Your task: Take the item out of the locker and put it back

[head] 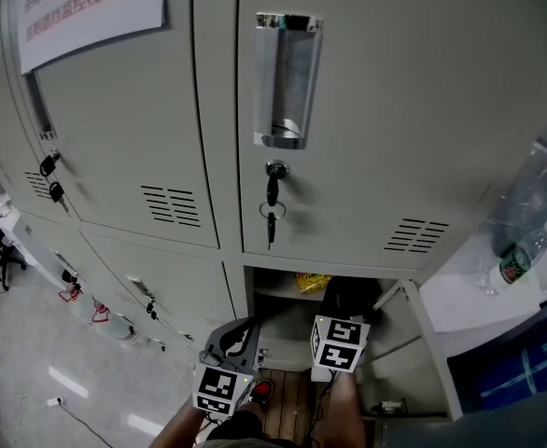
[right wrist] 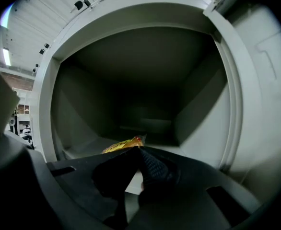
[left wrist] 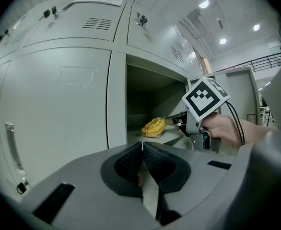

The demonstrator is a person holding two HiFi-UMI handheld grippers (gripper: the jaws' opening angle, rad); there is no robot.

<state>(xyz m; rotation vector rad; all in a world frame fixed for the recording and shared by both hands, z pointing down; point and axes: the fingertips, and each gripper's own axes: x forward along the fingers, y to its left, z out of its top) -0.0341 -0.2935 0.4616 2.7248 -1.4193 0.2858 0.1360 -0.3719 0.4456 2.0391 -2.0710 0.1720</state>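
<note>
Inside the open locker [right wrist: 205, 114], my right tool [right wrist: 140, 149] pinches the edge of the yellow packet [right wrist: 120, 146], which sits on or just above the shelf. Taking it out has barely begun, and putting it back remains. My left tool [left wrist: 142, 145] waits outside, pressed together and empty.
</note>
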